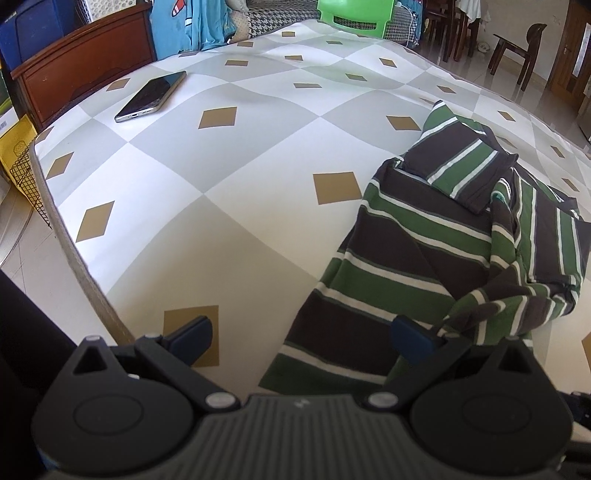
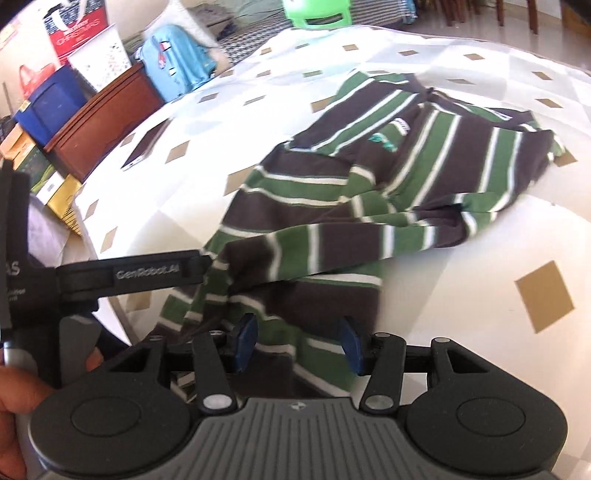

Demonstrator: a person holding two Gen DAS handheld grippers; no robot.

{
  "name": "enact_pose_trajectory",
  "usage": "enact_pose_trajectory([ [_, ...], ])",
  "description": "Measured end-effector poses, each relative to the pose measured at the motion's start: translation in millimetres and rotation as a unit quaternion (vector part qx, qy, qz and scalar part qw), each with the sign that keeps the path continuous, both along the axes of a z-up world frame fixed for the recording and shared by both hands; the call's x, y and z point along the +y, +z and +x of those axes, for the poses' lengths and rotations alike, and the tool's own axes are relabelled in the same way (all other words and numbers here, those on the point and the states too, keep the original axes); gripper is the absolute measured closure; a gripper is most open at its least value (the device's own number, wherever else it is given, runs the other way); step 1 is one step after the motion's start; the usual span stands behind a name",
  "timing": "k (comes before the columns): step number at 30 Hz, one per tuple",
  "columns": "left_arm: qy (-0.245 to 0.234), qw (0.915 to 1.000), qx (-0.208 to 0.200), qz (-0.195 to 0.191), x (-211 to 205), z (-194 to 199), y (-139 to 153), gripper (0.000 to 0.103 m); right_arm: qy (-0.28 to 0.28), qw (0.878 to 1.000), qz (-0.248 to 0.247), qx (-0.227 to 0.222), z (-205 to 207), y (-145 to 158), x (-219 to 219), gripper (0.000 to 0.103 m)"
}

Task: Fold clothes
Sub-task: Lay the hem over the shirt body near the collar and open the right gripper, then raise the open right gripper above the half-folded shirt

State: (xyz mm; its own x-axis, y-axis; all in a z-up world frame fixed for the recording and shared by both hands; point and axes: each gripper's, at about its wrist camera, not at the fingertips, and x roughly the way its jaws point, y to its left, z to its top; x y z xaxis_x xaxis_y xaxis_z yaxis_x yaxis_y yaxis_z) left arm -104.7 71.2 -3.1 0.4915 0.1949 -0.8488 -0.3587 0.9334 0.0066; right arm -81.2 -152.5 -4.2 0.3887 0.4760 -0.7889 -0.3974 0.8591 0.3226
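Matt knit cloth shirt (image 1: pixel 424 251), glossy glass phone (image 1: pixel 151 96), smooth printed tablecloth (image 1: pixel 221 177).

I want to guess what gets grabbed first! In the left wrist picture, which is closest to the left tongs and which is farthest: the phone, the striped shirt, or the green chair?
From the left tongs:
1. Striped shirt, right beside the tongs, on the right.
2. Phone, farther up the bed, on the left.
3. Green chair, past the bed's far edge.
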Motion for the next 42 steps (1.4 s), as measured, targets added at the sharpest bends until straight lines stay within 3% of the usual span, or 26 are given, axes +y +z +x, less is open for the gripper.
enact_pose_trajectory([
  [7,-0.041,0.9989,0.003,0.023,-25,13,-4,0.000,-0.106,0.994,-0.009,0.000,17,-1,-30,0.053],
  [11,-0.050,0.9983,0.013,0.028,-34,20,-10,0.000,-0.102,0.995,-0.016,0.005,19,-10,-31,0.052],
  [15,-0.054,0.9980,0.024,0.022,-37,24,-17,0.000,-0.082,0.996,-0.029,-0.027,14,-13,-25,0.050],
  [19,-0.052,0.9982,0.028,0.002,-35,25,-23,0.000,-0.052,0.995,-0.067,-0.056,9,-15,-11,0.043],
  [23,-0.040,0.9978,0.030,-0.043,-27,25,-28,0.000,-0.013,0.989,-0.118,-0.086,2,-19,4,0.040],
  [26,-0.052,0.9976,0.029,-0.035,-32,25,-28,0.000,0.002,0.983,-0.152,-0.100,-2,-21,10,0.038],
  [42,-0.115,0.9926,0.021,-0.034,-70,20,-27,0.000,-0.068,0.980,-0.170,-0.076,-2,-19,-24,0.030],
])
